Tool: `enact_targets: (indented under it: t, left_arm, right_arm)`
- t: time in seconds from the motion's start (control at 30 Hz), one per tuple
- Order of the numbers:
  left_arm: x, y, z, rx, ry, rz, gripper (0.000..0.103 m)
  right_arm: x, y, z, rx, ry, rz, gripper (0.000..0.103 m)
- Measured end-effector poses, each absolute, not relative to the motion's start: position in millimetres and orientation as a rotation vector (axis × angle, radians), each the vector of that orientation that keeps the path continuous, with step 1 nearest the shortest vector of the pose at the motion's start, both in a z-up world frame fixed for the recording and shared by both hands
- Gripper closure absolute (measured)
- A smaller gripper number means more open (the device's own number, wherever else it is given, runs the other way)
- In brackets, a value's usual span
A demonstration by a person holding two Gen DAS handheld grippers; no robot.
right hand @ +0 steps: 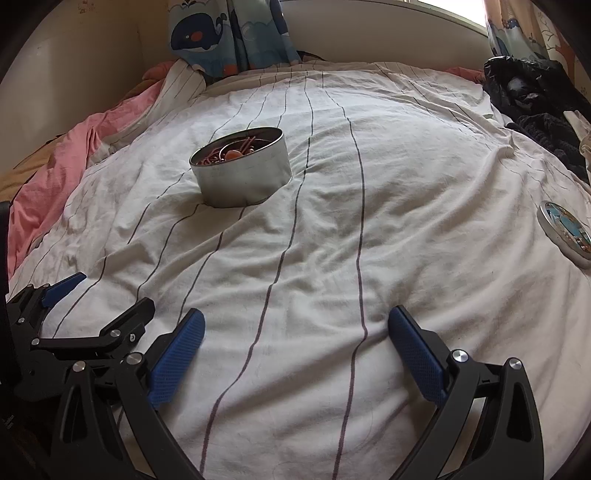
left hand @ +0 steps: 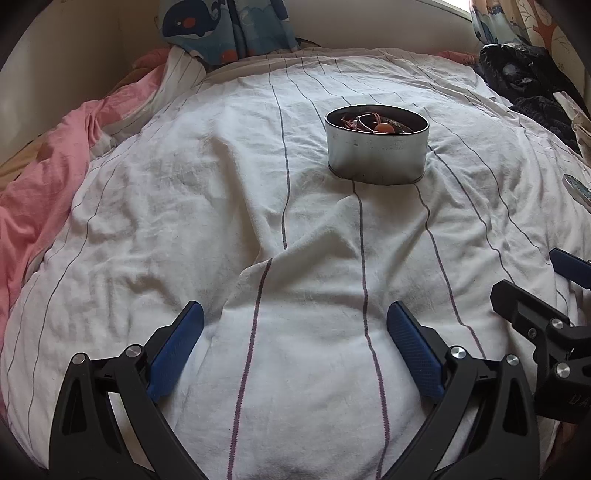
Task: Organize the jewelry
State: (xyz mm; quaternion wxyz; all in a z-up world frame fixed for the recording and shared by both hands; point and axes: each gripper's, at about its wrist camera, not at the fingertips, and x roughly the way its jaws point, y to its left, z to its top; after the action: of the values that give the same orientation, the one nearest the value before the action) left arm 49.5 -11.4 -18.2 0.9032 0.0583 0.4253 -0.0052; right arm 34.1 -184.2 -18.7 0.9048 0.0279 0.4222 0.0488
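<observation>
A: Left wrist view first. What sits closest?

B: The left gripper, jaws spread wide apart with nothing between them, over a white striped sheet on the bed. At the right edge, the right gripper shows partly.

A: And the jewelry?

B: Further ahead, in an open oval metal tin standing upright on the sheet. Inside lies a tangle of jewelry, pinkish strands and an orange bead. A pink blanket bunches at the left, a whale-print curtain hangs behind.

A: Right wrist view?

B: Nearest is the right gripper, jaws also wide apart and holding nothing. The left gripper sits just beside it, lower left. The tin stands ahead to the left, jewelry inside. Its printed lid lies flat at the right edge, well apart from the tin. Dark clothing is piled at far right.
</observation>
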Motion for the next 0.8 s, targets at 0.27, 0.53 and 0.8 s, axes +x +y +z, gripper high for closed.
enact_targets:
  t: [0.27,0.53,0.8]
  left_arm:
    - [50,-10,-18,0.117,0.880,-0.012,0.007]
    - [50,-10,-18,0.117,0.880,-0.013,0.007]
    - [51,-9,-18,0.111,0.881,-0.015,0.007]
  right_arm:
    - [29,-190,-17,0.103,0.858,0.137,0.007]
    - [27,-195,-17,0.129,0.851,0.160,0.007]
    - [26,-187,-18,0.079,0.851,0.161,0.007]
